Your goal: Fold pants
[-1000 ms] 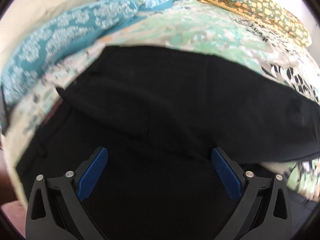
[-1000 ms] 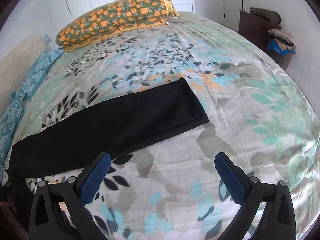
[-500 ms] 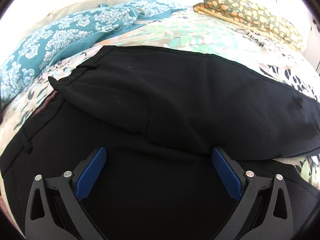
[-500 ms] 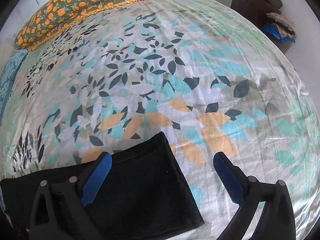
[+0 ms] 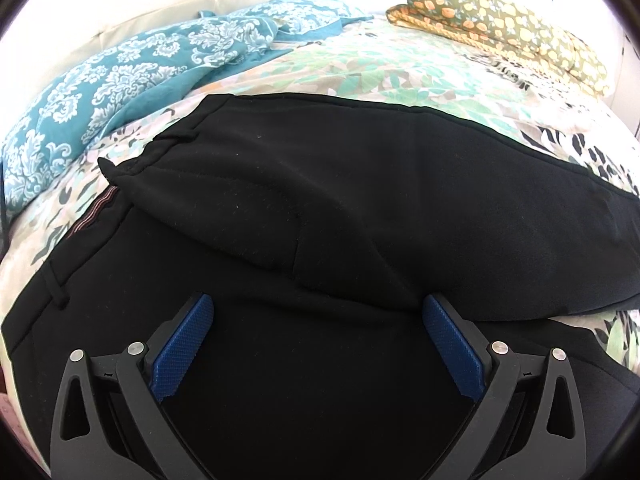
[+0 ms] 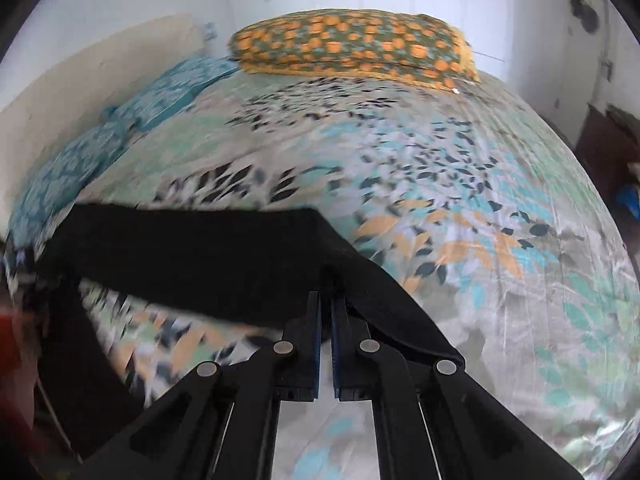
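Note:
Black pants (image 5: 320, 208) lie on the leaf-print bedsheet (image 5: 384, 68), one leg laid over the other, with the waistband at the left. My left gripper (image 5: 316, 316) hovers open above the seat of the pants, its blue pads (image 5: 182, 344) wide apart and holding nothing. In the right wrist view the far leg end of the pants (image 6: 224, 264) is lifted off the bedsheet (image 6: 480, 208). My right gripper (image 6: 325, 304) is shut on the hem, and the cloth drapes from the fingers to both sides.
A teal patterned blanket (image 5: 120, 76) lies bunched along the wall at the left. An orange-dotted pillow (image 6: 352, 46) lies at the head of the bed (image 5: 500, 20). Dark furniture (image 6: 608, 148) stands past the bed's right side.
My right gripper came down over the leg end, shut on the hem and raised it, rolling as it did. The left gripper stayed open over the seat, barely shifting.

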Available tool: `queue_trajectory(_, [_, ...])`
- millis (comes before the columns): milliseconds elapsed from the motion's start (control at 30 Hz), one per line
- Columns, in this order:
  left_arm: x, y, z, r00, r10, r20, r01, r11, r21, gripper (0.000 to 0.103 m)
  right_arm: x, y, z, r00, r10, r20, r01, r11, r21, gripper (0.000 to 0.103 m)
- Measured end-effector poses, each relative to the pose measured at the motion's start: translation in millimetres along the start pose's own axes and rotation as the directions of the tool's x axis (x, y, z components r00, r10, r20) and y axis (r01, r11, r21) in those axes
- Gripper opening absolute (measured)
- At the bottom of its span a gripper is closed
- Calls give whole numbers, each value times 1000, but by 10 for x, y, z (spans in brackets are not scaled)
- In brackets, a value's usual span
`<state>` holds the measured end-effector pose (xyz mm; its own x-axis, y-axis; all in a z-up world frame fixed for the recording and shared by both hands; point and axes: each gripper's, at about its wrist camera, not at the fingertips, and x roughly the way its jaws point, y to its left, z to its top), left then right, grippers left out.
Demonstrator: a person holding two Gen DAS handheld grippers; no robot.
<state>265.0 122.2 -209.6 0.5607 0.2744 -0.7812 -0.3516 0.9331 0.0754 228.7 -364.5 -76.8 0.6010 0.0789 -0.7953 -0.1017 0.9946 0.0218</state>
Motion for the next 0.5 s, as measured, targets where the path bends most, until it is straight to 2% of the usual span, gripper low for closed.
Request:
queue_trajectory(67, [-4, 2, 4, 1000, 0, -2, 0, 1000, 0, 103, -306, 281, -527, 999, -20, -47, 18, 999, -37, 4])
queue_trajectory(100, [-5, 2, 9, 1000, -1, -3, 1, 1000, 0, 103, -424, 356, -778, 995, -58, -79, 54, 997, -46, 4])
queue_trajectory(167, [-7, 7, 14, 1000, -4, -6, 4, 1000, -2, 103, -569, 297, -1247, 971, -157, -182, 157, 987, -12, 4])
queue_trajectory(200, [-6, 9, 19, 1000, -5, -9, 5, 1000, -3, 103, -591, 201, -1440, 944, -208, -257, 220, 975, 19, 3])
queue_trajectory(267, [-10, 3, 31, 1000, -3, -17, 3, 1000, -1, 103, -674, -33, -1763, 869, -320, -378, 368, 928, 59, 10])
queue_trajectory(300, [-16, -5, 38, 1000, 0, -22, 0, 1000, 2, 103, -764, -134, -1862, 837, -375, -398, 436, 897, 72, 29])
queue_trajectory(333, [-22, -11, 45, 1000, 3, -27, -3, 1000, 5, 103, -906, -190, -1916, 824, -418, -382, 487, 868, 99, 54])
queue_trajectory(367, [-25, -13, 53, 999, 5, -35, -5, 1000, 7, 103, -1076, -229, -1923, 828, -448, -336, 517, 843, 150, 63])
queue_trajectory(433, [-37, -7, 71, 998, 3, -55, -3, 1000, 4, 103, -1381, -246, -1866, 851, -473, -227, 522, 807, 277, 84])
queue_trajectory(500, [-58, 4, 91, 995, 2, -96, -2, 1000, -1, 103, -1503, -193, -1719, 884, -447, -133, 462, 799, 385, 87])
